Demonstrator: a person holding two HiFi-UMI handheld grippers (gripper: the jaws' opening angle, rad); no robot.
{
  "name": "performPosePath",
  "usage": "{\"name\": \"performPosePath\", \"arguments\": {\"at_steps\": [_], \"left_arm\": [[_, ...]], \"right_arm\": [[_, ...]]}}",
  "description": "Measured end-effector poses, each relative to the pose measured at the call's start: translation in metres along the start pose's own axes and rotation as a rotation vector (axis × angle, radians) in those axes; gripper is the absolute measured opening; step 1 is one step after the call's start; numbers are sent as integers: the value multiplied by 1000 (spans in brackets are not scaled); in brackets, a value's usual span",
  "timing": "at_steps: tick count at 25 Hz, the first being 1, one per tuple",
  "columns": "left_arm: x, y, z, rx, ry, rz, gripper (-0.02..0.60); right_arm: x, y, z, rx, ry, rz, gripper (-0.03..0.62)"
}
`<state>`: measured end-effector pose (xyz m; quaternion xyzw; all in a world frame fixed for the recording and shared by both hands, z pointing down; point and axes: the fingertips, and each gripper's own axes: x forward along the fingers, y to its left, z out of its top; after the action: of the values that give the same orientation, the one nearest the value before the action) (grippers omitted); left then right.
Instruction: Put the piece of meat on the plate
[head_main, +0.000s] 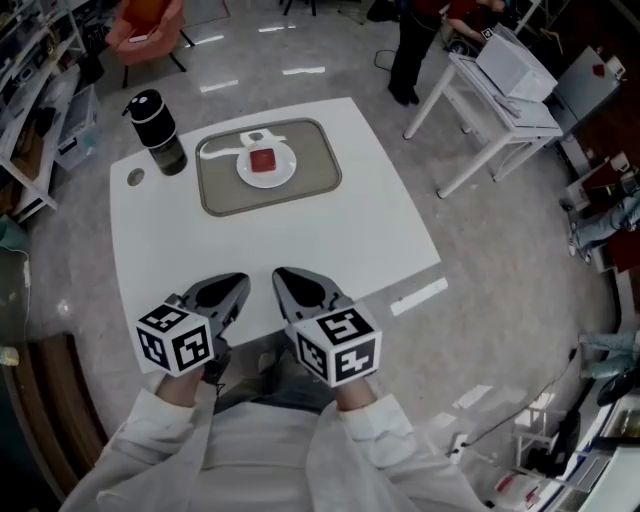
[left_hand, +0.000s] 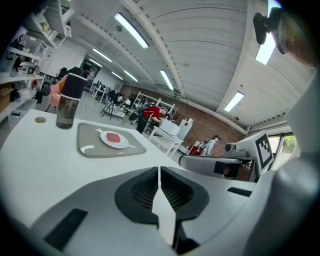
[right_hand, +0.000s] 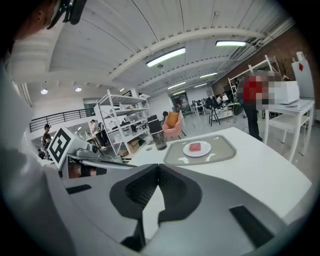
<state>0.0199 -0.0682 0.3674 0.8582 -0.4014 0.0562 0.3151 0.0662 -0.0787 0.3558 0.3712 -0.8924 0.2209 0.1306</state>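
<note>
The left hand-held gripper (head_main: 228, 290) and the right hand-held gripper (head_main: 297, 288) are held shut and empty at the near edge of the square white worktop (head_main: 340, 240), well apart from the red block of meat (head_main: 262, 160), which lies on the round white plate (head_main: 284, 173) in the grey tray (head_main: 225, 192). The placing is judged finished and no further grasp is called for. Bare worktop is left between, and a dark cylindrical bottle (head_main: 158, 132) is stood by the tray's left end.

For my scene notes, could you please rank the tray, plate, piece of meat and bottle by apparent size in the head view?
1. Tray: clearly largest.
2. Bottle and plate: about alike; the upright bottle rises toward the camera, so I leave them unranked.
3. Piece of meat: smallest, lying on the plate.
</note>
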Motion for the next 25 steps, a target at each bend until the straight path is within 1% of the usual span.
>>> {"name": "performPosePath", "arguments": {"at_steps": [5, 9, 13, 18, 22, 25], "left_arm": [[-18, -18, -12, 13, -3, -20, 21], [-20, -25, -15, 18, -3, -18, 20], [-15, -30, -15, 3, -16, -9, 20], [-14, -38, -12, -41, -29, -30, 20], [-12, -40, -9, -39, -48, -35, 20], [-4, -44, -11, -39, -43, -31, 20]], "right_arm": [[-22, 20, -12, -5, -14, -25, 15], [-30, 24, -17, -14, -4, -30, 15], [-30, 22, -20, -39, 19, -10, 15], [-27, 19, -22, -28, 36, 22, 15], [-30, 15, -19, -62, 50, 33, 15], [-28, 9, -26, -60, 74, 50, 14]]}}
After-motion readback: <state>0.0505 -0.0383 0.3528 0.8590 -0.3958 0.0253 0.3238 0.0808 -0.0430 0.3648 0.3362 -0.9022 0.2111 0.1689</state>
